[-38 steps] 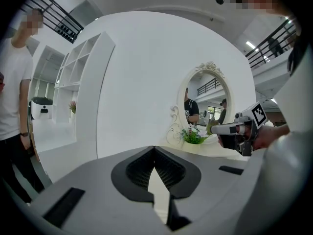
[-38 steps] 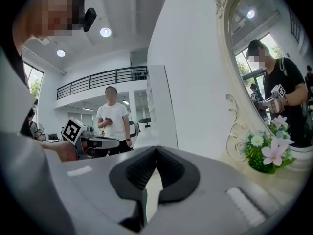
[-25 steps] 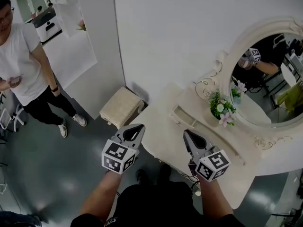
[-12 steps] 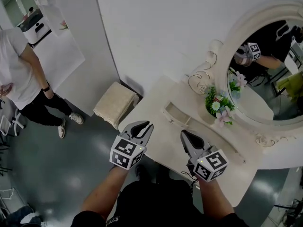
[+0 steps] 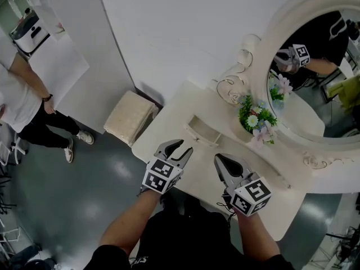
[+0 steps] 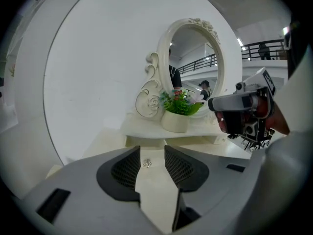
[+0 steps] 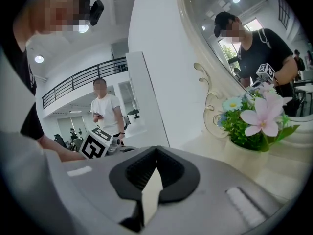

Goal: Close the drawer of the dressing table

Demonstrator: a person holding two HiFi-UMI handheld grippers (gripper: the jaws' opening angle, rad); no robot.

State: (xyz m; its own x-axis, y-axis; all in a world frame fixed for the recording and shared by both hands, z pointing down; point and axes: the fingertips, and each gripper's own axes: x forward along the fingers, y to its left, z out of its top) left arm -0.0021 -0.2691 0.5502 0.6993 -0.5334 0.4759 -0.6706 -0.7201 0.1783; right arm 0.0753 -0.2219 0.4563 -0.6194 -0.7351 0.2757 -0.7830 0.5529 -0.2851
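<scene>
The cream dressing table (image 5: 169, 134) stands against the white wall. A small drawer (image 5: 203, 129) is pulled out from its raised shelf, and its inside shows from above. My left gripper (image 5: 183, 146) hovers over the table top just short of the drawer. Its jaws have just been opening and nothing is between them. In the left gripper view the drawer's little crystal knob (image 6: 146, 164) shows beyond the open left gripper (image 6: 152, 153). My right gripper (image 5: 218, 158) is shut and empty, beside the left one over the table top. The right gripper (image 7: 156, 151) points toward the wall.
A pot of flowers (image 5: 254, 120) stands on the shelf before the oval mirror (image 5: 315, 77). A padded stool (image 5: 130, 117) sits on the floor left of the table. A person in a white shirt (image 5: 22, 103) stands at the far left.
My left gripper has moved in over the table toward the drawer and its jaws have gone from shut to open. The right gripper has shifted only a little.
</scene>
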